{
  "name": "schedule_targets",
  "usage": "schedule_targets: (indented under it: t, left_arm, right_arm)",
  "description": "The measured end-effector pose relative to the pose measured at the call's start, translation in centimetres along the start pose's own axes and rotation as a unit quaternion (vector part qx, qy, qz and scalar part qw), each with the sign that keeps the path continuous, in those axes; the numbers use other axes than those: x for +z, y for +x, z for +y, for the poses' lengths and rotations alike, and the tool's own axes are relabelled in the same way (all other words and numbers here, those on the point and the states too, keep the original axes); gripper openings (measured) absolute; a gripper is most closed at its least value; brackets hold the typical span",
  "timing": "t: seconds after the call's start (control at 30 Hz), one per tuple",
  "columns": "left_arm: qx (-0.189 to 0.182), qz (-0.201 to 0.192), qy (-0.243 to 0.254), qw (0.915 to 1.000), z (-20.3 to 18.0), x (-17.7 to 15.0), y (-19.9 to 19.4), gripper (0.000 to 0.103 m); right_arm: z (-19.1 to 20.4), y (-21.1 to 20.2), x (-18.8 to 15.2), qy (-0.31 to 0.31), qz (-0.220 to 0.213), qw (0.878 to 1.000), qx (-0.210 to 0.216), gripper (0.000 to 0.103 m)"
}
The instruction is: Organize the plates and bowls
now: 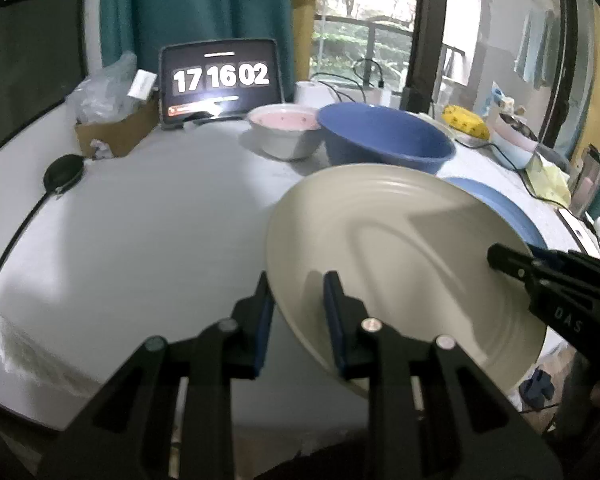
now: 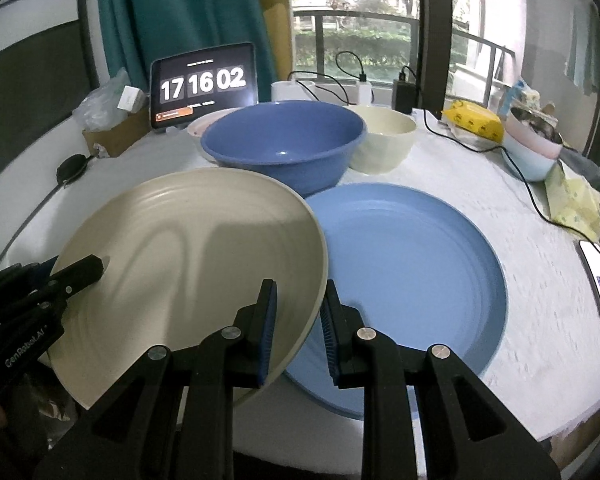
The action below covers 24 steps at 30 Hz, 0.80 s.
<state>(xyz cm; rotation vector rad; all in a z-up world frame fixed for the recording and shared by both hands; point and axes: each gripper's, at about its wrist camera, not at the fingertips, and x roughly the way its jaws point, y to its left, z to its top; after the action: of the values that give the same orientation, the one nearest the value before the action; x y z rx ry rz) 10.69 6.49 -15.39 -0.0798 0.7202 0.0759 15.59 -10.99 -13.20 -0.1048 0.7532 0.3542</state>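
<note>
The cream plate is hanging tilted above the tabletop, filling the lower left of the right wrist view and the lower right of the left wrist view. It looks stiff, smooth and fairly light, likely slippery along its thin rim, and breakable if dropped; the rim is the only real place to take hold of it. Being round, it has no long axis; its face is looking up and toward the cameras, with its right edge overlapping the blue plate lying flat beneath.

The left gripper is straddling the plate's left rim with the jaws on either side, and the right gripper is straddling the opposite rim likewise. I cannot tell whether either pair is actually pinching.

Behind are sitting a blue bowl, a cream bowl, a pink bowl and a clock tablet.
</note>
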Motion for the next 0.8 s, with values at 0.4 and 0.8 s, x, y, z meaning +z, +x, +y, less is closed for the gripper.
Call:
schedule_targets:
  t: [0.4, 0.8]
  left_arm:
    - [-0.013, 0.009, 0.034, 0.9993, -3.9, 0.3, 0.2, 0.025]
    - [-0.035, 0.023, 0.07, 0.9966, -8.6, 1.3, 1.8, 0.026]
  right_arm:
    - [-3.7, -0.9, -1.1, 0.031, -0.002, 0.999, -0.01, 0.024]
    - [-8.4, -1.4, -1.7, 0.069, -0.006, 0.997, -0.028, 0.024]
